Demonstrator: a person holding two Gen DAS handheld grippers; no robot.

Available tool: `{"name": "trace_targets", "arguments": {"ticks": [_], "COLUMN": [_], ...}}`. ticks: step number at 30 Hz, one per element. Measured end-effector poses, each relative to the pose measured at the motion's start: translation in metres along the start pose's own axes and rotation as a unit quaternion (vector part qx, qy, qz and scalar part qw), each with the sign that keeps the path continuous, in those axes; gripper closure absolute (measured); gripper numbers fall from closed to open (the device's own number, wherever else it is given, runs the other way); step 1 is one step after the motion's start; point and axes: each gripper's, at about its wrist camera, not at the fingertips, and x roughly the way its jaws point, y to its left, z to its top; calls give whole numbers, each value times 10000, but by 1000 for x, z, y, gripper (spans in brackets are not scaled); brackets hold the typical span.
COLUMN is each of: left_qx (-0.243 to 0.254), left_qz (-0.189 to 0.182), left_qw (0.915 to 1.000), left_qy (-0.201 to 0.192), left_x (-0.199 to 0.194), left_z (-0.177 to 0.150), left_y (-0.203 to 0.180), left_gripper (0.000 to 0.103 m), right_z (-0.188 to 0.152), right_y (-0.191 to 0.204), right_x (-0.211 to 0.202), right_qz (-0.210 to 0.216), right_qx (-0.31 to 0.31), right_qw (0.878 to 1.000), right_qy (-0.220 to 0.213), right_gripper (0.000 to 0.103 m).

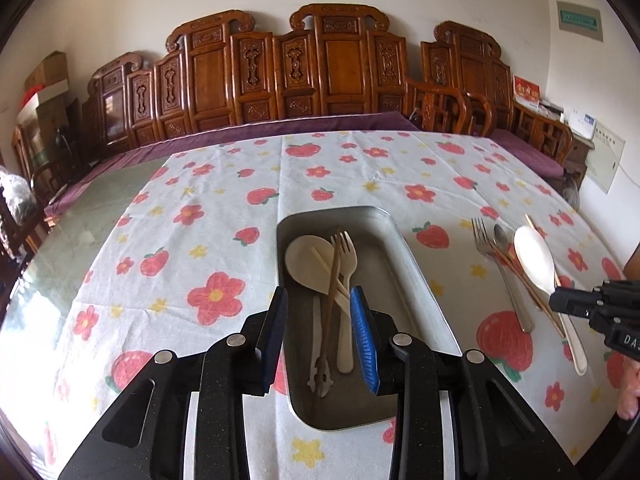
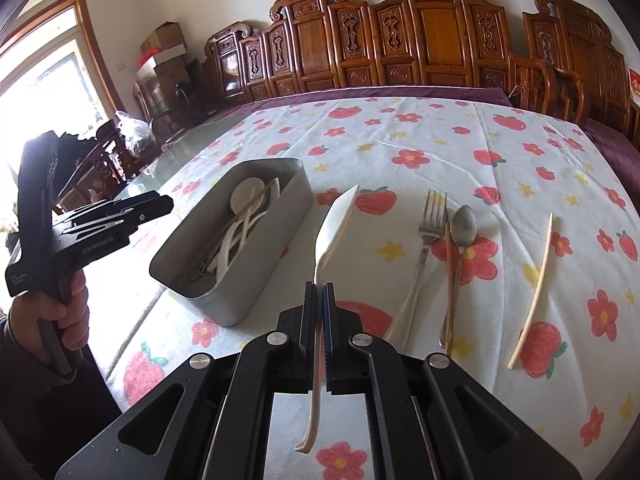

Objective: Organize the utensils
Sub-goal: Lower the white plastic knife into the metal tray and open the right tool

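The right gripper [image 2: 320, 286] pinches a white spoon [image 2: 334, 224] by its handle, off the cloth. The left gripper [image 1: 319, 300] hangs spread and empty over the metal tray [image 1: 416, 264], utensils below it. Likely next: carry the spoon left and release it into the tray.

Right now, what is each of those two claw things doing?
Left gripper: jaws open, empty, over the grey metal tray.
Right gripper: jaws shut on the white plastic spoon.
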Motion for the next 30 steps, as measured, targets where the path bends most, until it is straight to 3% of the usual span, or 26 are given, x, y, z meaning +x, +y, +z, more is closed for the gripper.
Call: {"name": "trace_targets", "arguments": {"ticks": [8,20,24,30], "left_qx": [-289,-415,-411,-341], "left_qz": [4,1,-61,-161], "left_qw": [9996,9991,9991,9993], "left_qy": [29,73,67,65], "left_x": [-6,-8,-10,-11], "left_z": [5,4,4,5], "left_y": [32,51,50,40], "left_gripper": [73,73,73,71], "right_z": [29,73,76,71], "right_y": [40,91,91,76], "right_x": [21,94,106,90], "right_qz": [229,550,530,516], "right_qx": [-124,-177,-115,-119], "right_qw": [9996,9983,9983,9985], "right_qy": [-75,107,207,167], "right_gripper": [99,98,97,97]}}
